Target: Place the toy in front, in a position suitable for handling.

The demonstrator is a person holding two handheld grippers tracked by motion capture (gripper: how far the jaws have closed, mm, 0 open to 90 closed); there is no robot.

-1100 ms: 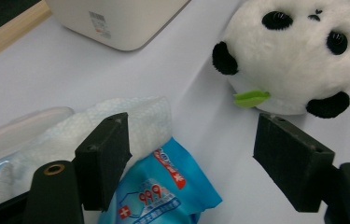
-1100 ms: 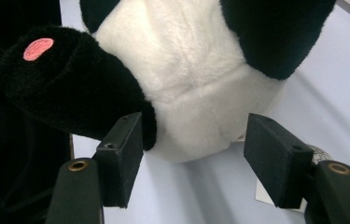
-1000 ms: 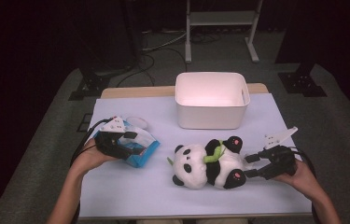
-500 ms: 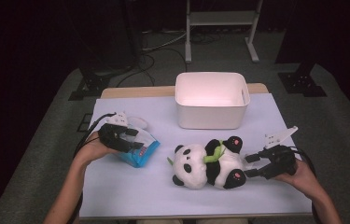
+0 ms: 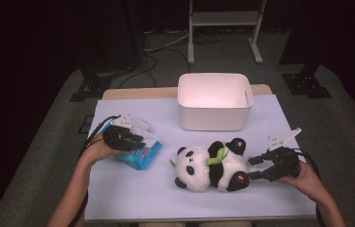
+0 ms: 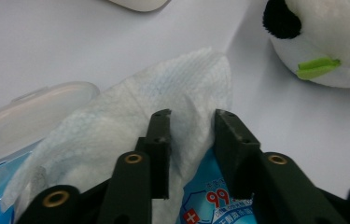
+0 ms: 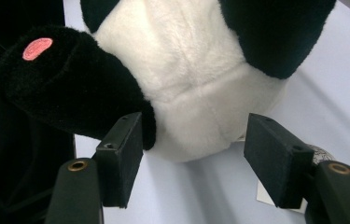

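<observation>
A person sits at a table covered with a pale sheet, a 2-jaw gripper in each hand. Take the panda (image 5: 210, 163), a soft toy lying on its back in the middle of the table, as the landmark.

To the panda's left, well apart from it, lies a blue wipes pack (image 5: 139, 150) with its clear lid (image 6: 28, 119) flipped open. A white wipe (image 6: 163, 100) sticks up from the opening. The left gripper (image 5: 127, 138) is down on the pack, and its jaws have just been closing, now narrow, with a fold of the wipe between them. In the left gripper view the pads (image 6: 159, 135) appear to be just meeting the sheet, though I cannot tell whether they grip it firmly.

The wipe looks thin, limp and damp: very light, likely to stretch or tear if yanked, and it may drag the next sheet along. Pinching the raised fold near the opening and pulling steadily upward seems best, perhaps with the pack held down.

At the panda's right, the right gripper (image 5: 256, 168) rests with jaws wide, 1 on either side of the toy's rump beside a black foot (image 7: 65, 81), holding nothing. The panda is plush, light and squashy, so any limb would do.

Behind the panda stands a white bin (image 5: 215, 100).
</observation>
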